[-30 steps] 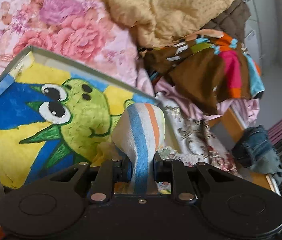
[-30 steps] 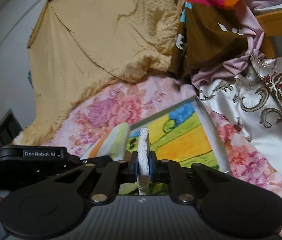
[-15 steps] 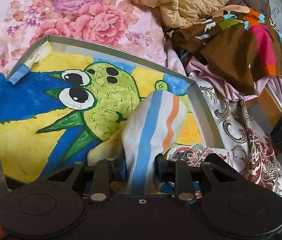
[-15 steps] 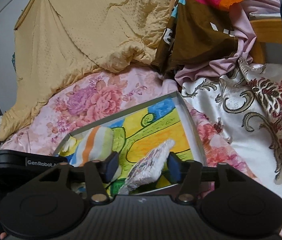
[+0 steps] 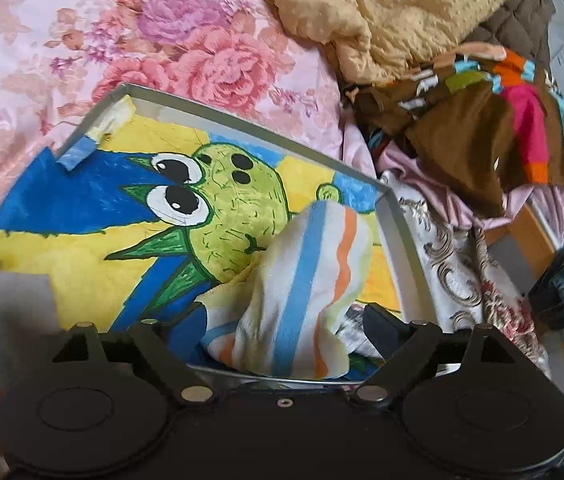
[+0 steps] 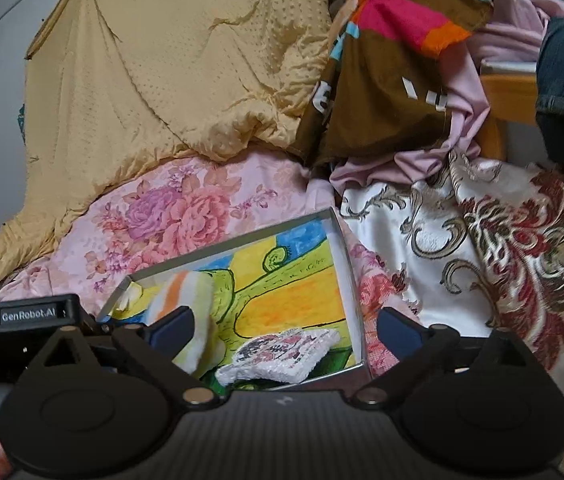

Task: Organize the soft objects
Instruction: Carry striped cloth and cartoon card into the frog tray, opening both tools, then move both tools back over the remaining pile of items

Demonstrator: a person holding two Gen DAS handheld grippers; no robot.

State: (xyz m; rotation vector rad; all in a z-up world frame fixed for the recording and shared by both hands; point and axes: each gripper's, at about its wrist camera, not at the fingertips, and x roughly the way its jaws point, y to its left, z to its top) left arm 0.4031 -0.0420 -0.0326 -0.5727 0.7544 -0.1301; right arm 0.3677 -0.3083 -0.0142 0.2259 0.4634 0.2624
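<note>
The left gripper (image 5: 282,330) stands with fingers spread wide and clamping nothing, and the soft terry striped cloth (image 5: 305,280), banded blue, orange and cream, slumps crumpled between them inside the shallow grey-rimmed tray (image 5: 399,216), whose floor is a crayon-bright cartoon. The right gripper (image 6: 285,330) is likewise spread and empty-handed, with the nubbly white patterned cloth (image 6: 282,354) lying flat in the tray's near corner, just beside the striped one. The tray rests on a pink floral bedspread (image 6: 170,216), below a rumpled, dimpled yellow quilt (image 6: 170,60).
</note>
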